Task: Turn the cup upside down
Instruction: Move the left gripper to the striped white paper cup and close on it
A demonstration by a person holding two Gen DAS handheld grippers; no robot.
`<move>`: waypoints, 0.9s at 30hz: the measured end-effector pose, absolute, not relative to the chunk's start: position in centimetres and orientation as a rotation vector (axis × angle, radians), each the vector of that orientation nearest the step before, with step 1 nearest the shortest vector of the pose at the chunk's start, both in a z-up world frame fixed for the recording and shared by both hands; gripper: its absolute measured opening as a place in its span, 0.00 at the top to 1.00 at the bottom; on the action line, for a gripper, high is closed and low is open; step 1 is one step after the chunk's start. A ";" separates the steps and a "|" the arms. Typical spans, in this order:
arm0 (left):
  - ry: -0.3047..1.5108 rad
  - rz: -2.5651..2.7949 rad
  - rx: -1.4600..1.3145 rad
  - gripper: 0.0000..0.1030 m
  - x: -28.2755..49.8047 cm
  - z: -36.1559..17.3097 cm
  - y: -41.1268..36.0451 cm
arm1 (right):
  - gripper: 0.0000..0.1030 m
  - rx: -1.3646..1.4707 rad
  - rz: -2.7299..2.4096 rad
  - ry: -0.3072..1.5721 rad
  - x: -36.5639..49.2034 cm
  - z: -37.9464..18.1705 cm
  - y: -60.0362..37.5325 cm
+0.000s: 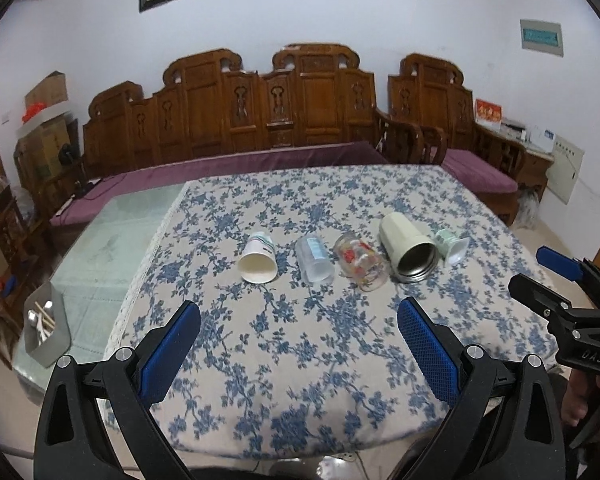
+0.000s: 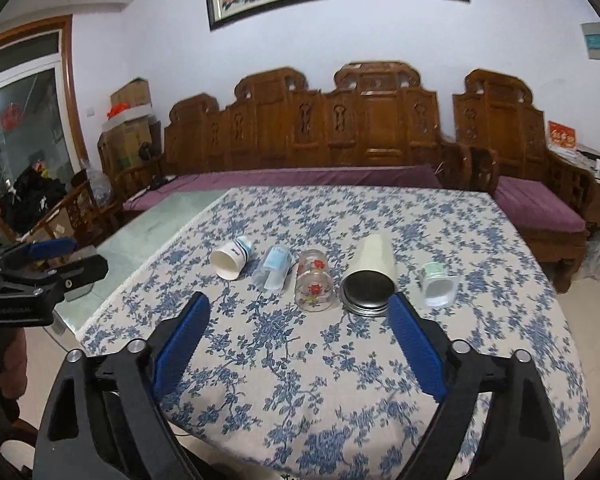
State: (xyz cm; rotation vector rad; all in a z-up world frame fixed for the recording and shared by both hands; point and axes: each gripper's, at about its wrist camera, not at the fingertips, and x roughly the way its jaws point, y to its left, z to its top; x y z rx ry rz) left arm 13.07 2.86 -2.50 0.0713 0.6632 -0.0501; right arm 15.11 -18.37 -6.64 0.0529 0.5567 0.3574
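Several cups lie on their sides in a row on the blue-flowered tablecloth, mouths toward me: a white paper cup, a clear plastic cup, a glass with red flowers, a cream steel-lined tumbler and a small green-and-white cup. My left gripper is open and empty, short of the row. My right gripper is open and empty, its right finger just before the tumbler.
A metal holder with chopsticks and spoons stands on the bare green table part at left. A carved wooden sofa with purple cushions runs behind the table. The right gripper shows at the left view's right edge.
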 end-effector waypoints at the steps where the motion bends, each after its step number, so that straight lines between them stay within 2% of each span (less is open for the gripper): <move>1: 0.676 -0.052 0.073 0.08 14.0 -2.7 2.9 | 0.16 0.048 0.364 0.575 16.2 -7.0 -18.0; 14: 0.843 -0.081 0.115 0.08 26.8 -6.9 4.5 | 0.27 0.016 0.437 0.779 26.5 -12.6 -14.2; 20: 0.942 -0.094 0.136 0.19 33.2 -10.0 5.6 | 0.28 -0.027 0.474 0.846 29.4 -15.0 -11.7; 27: 1.038 -0.077 0.163 0.21 39.8 -13.7 7.0 | 0.28 -0.029 0.491 0.905 30.6 -17.1 -10.9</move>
